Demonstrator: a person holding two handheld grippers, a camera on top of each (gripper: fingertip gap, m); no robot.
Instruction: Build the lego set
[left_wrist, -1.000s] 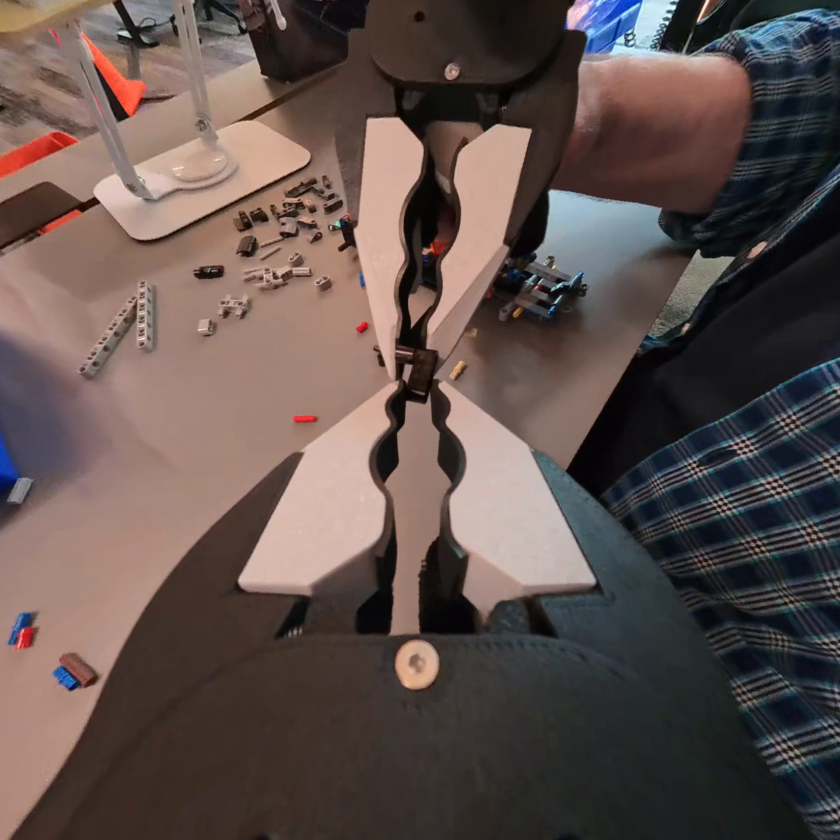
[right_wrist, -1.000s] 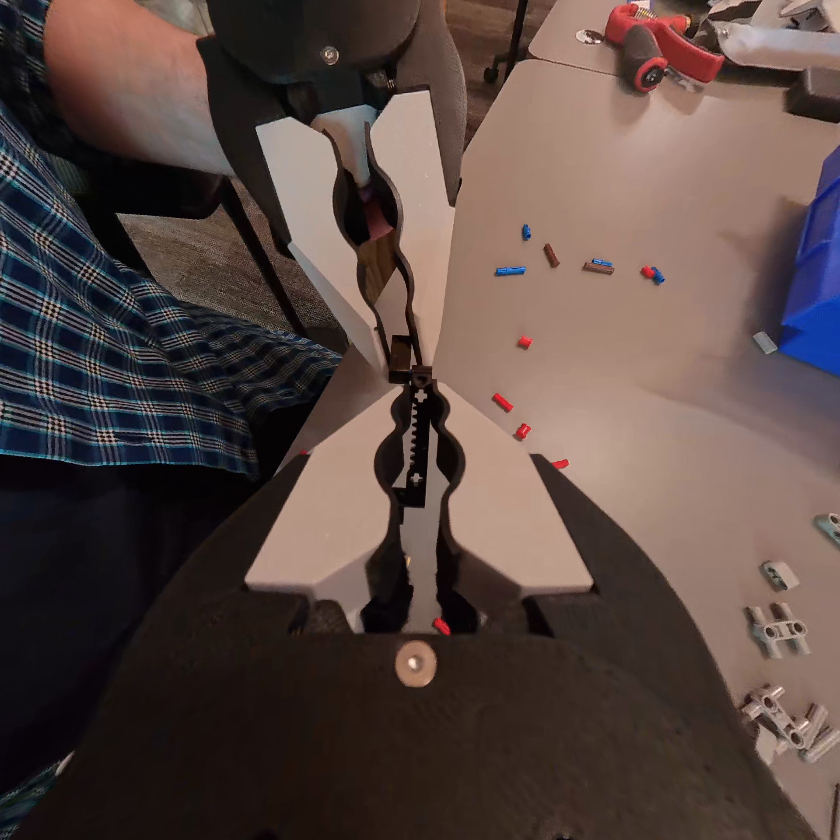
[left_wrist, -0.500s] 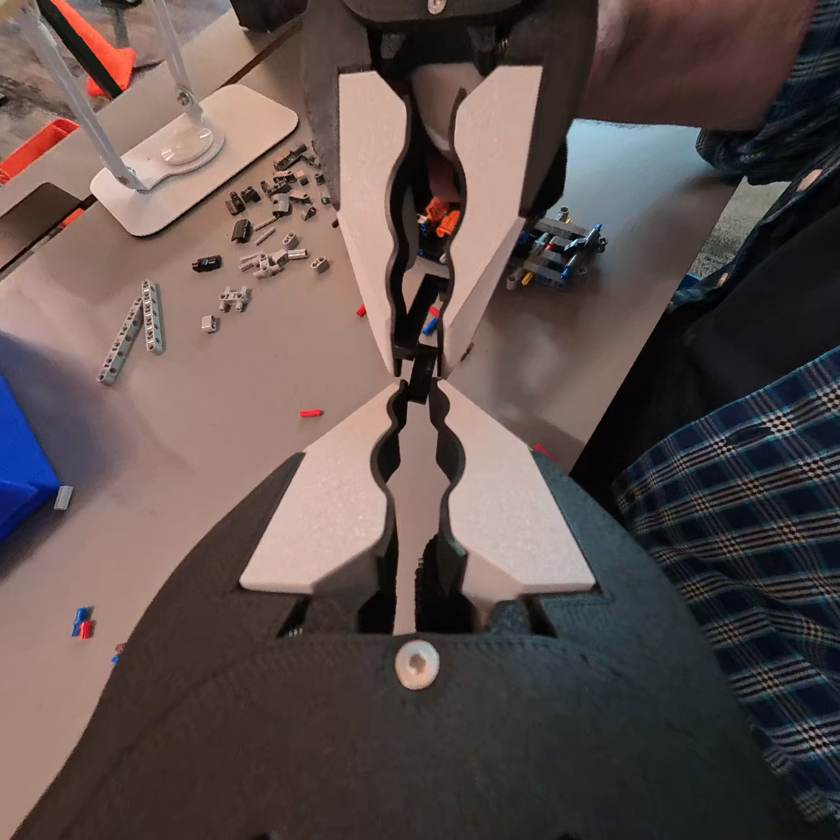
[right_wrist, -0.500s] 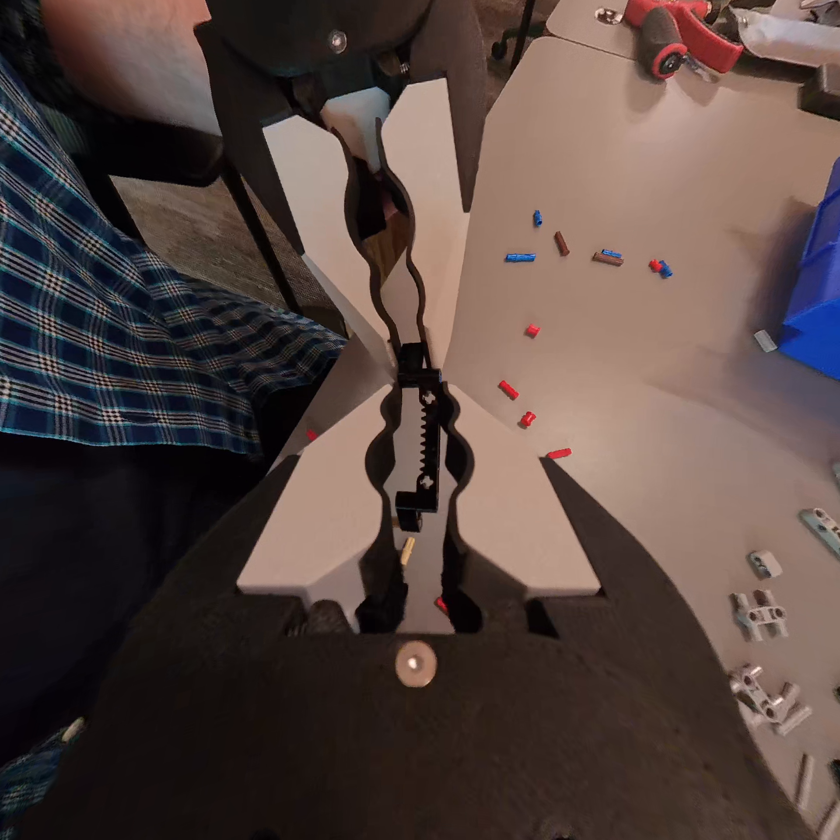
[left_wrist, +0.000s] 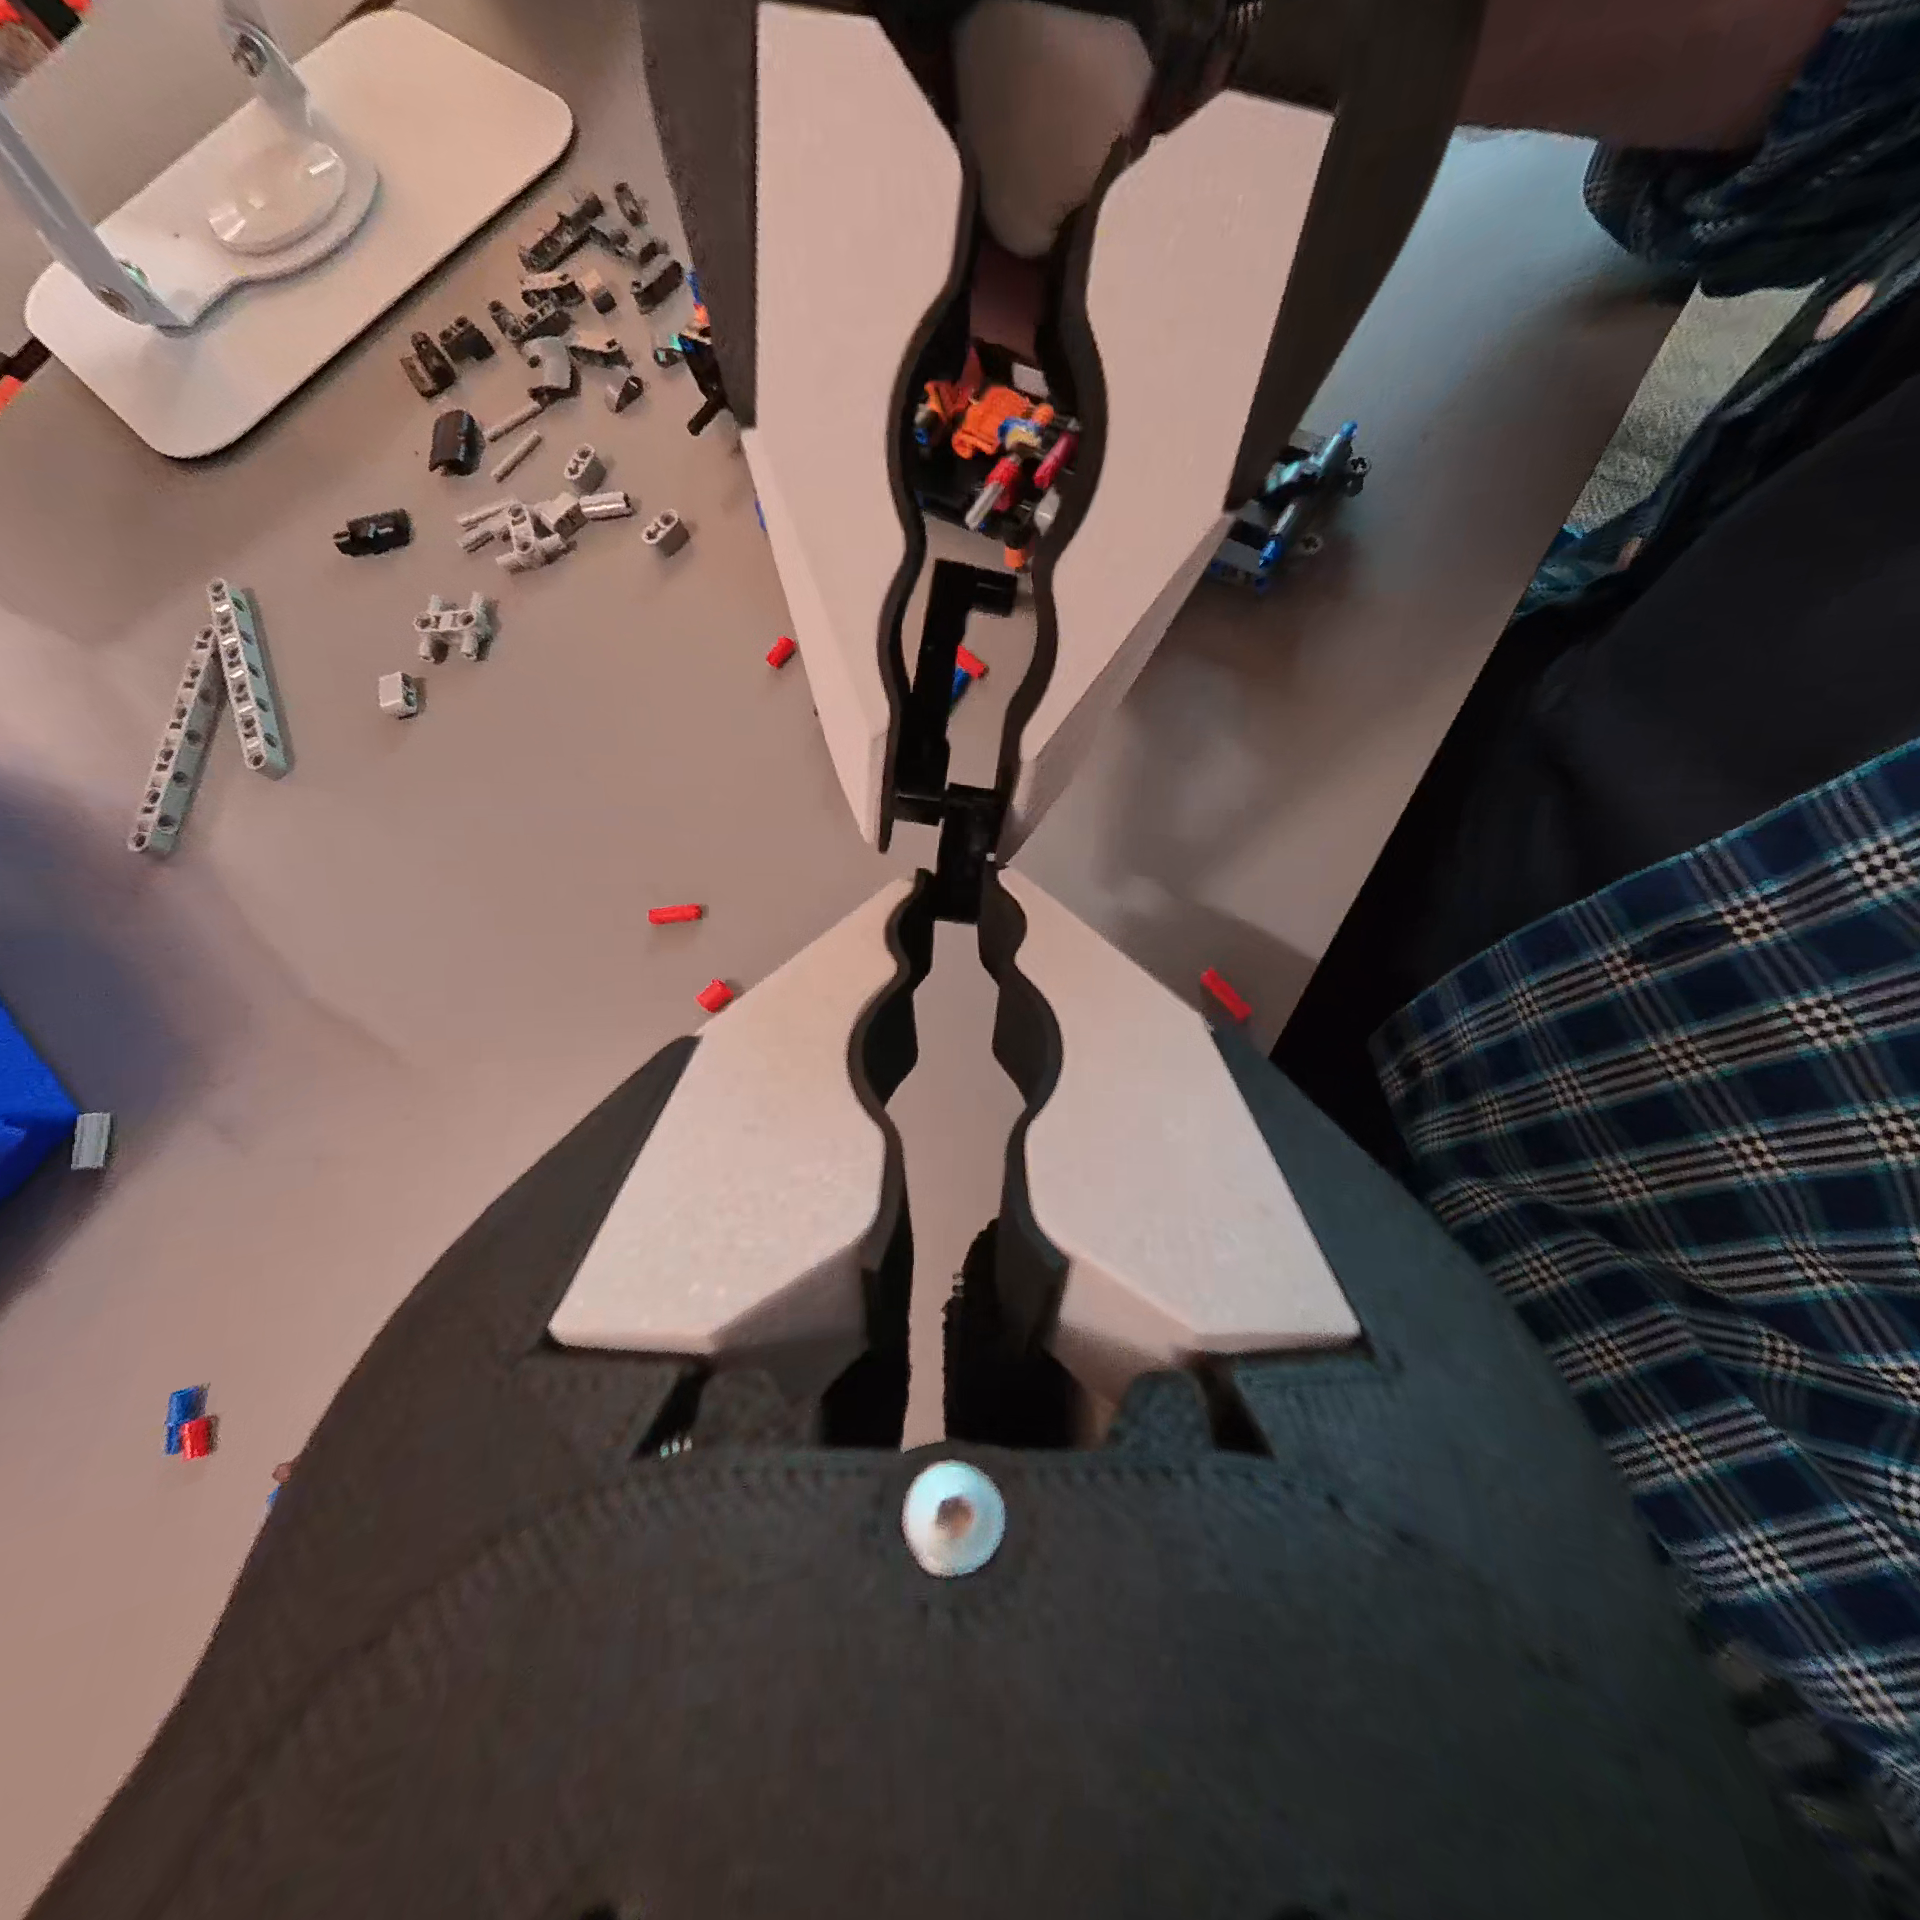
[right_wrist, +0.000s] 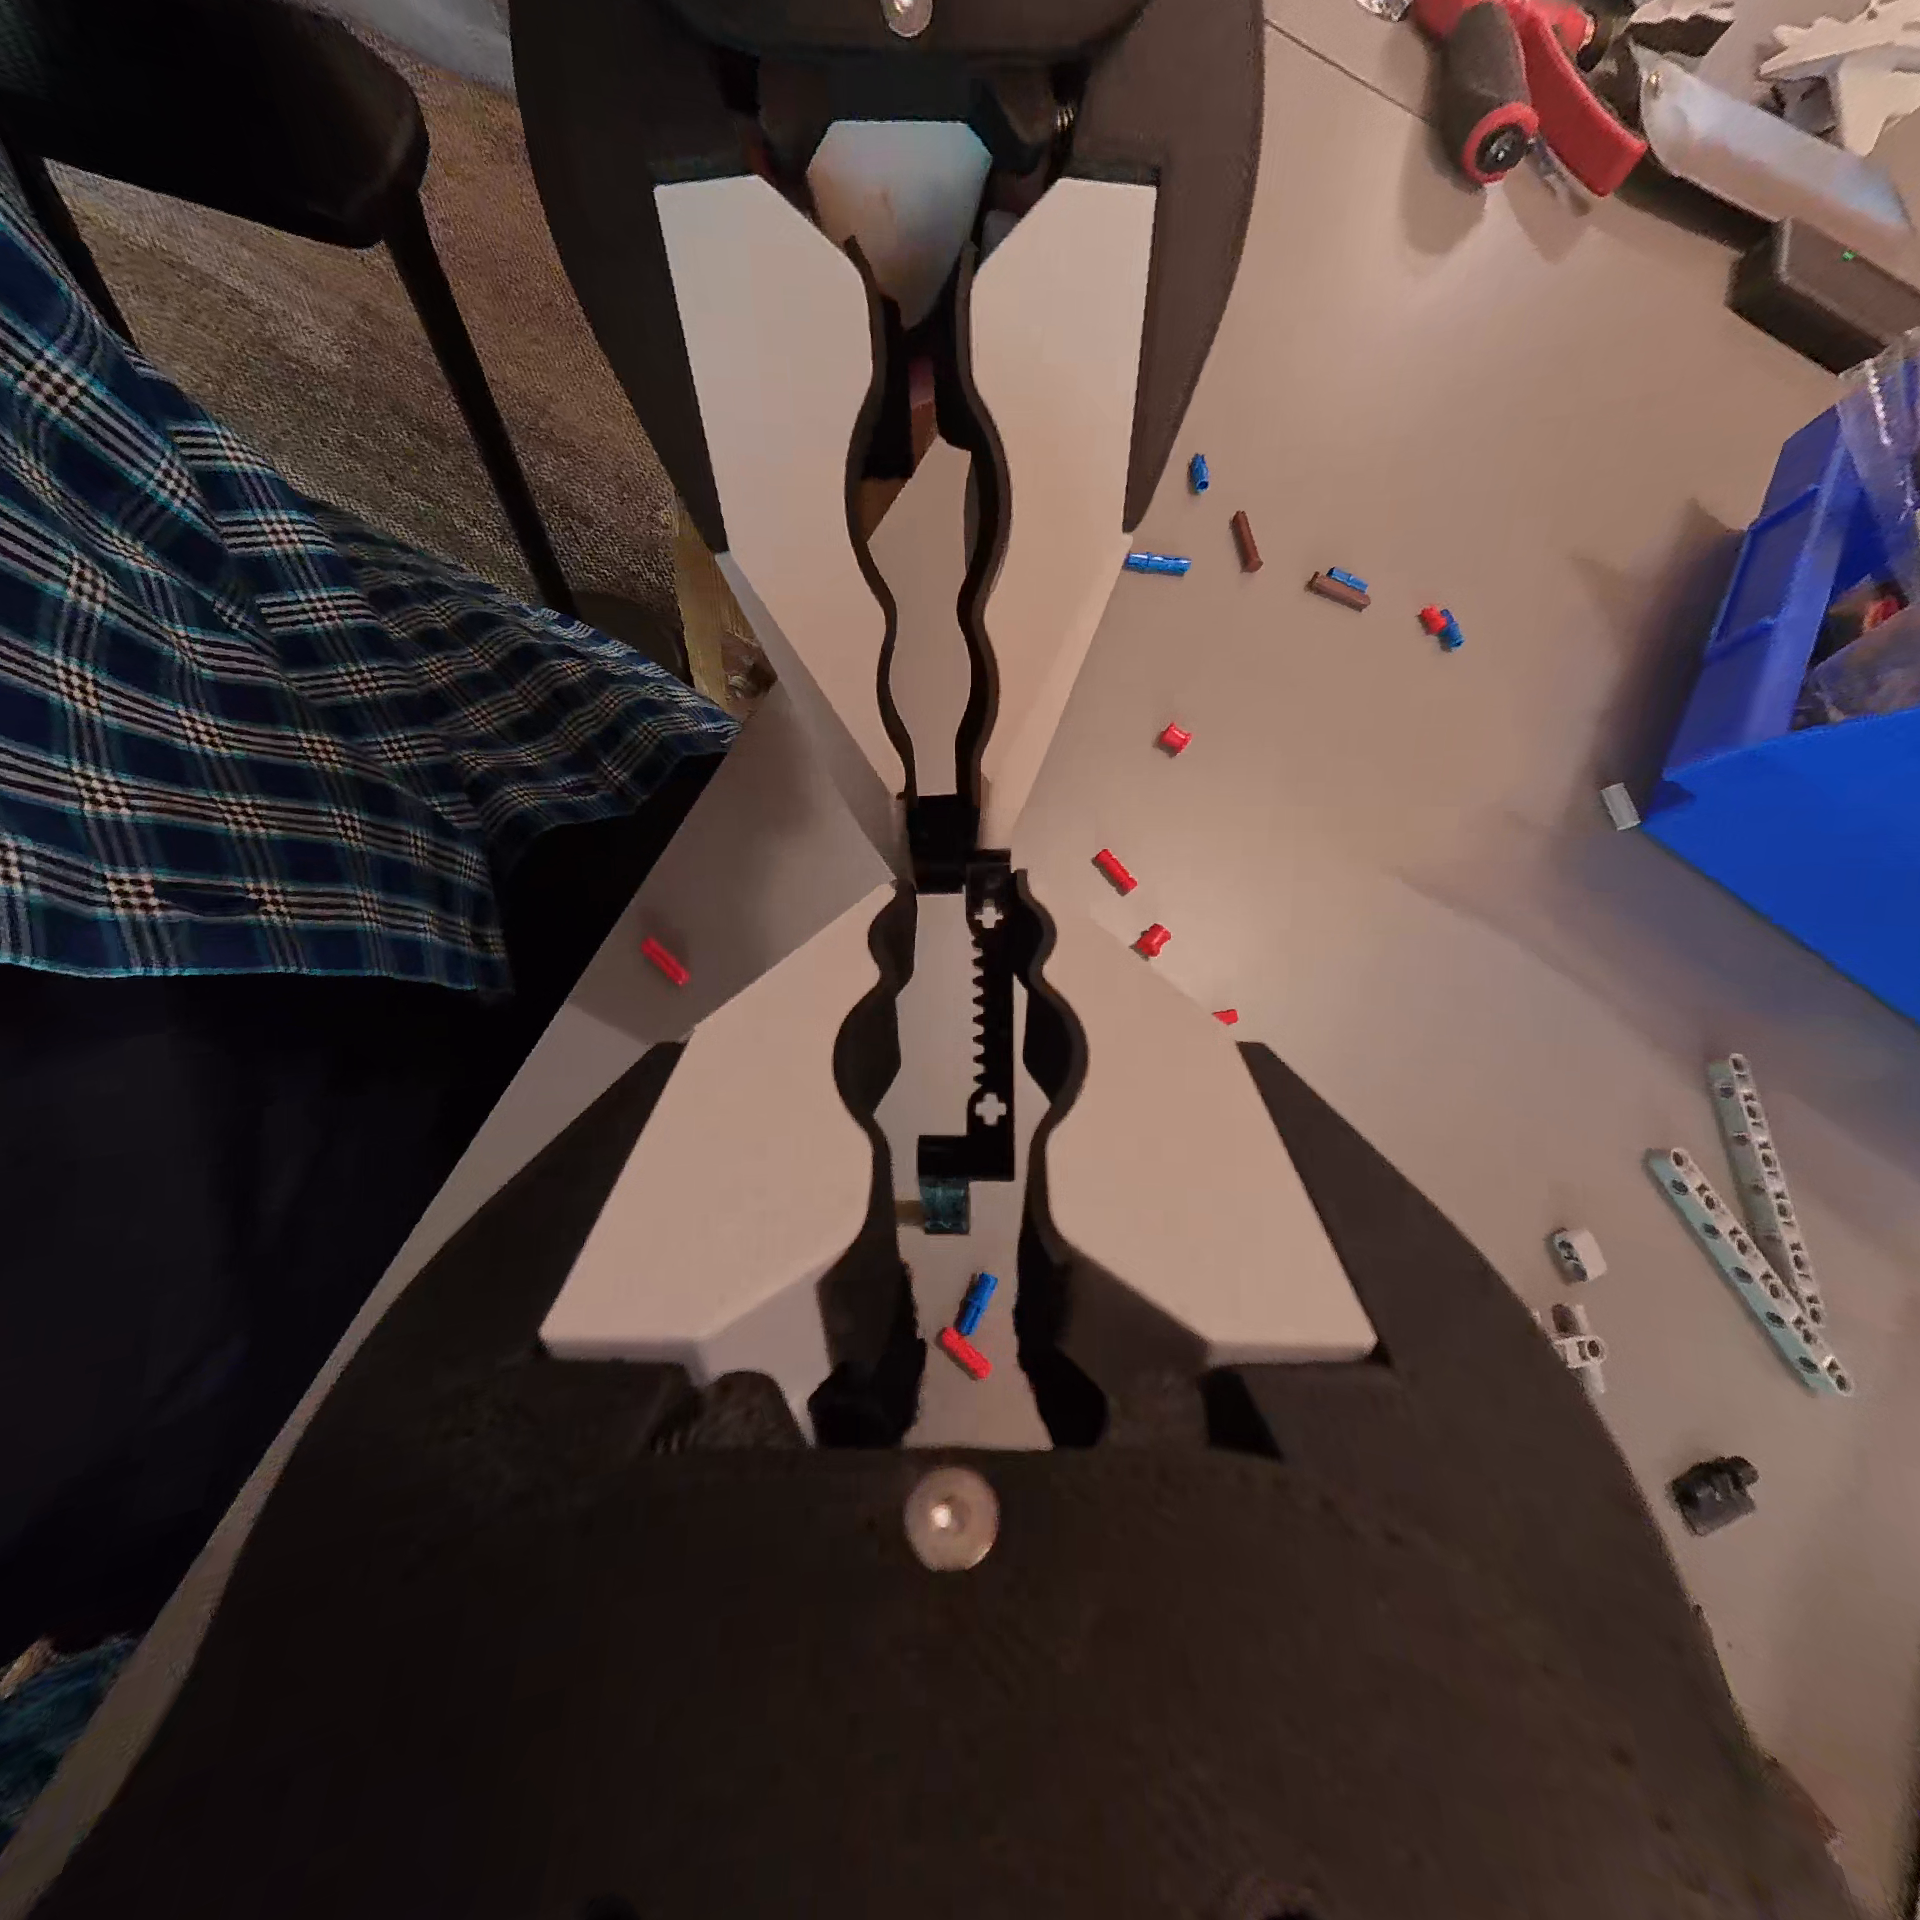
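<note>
The step in hand looks like mating two black parts in mid-air, above the counter's (right_wrist: 1455, 987) near edge. The right hand-held gripper (right_wrist: 961, 894) is clamped on a black toothed rack (right_wrist: 992, 1023) lying lengthwise between its fingers. The left hand-held gripper (left_wrist: 961, 894) faces it tip to tip, clamped on a small black connector (left_wrist: 964, 847) that touches the rack's end — whether it is seated I cannot tell. The next move probably calls for a straight push along the rack's axis, with both grips firm.

Red pins (right_wrist: 1114, 871) lie scattered below the tips, grey beams (left_wrist: 203, 712) toward the left edge, a blue bin (right_wrist: 1808, 831) beyond them, and a partly built assembly (left_wrist: 1288, 504) near the right edge — none of it obstructs the join.
</note>
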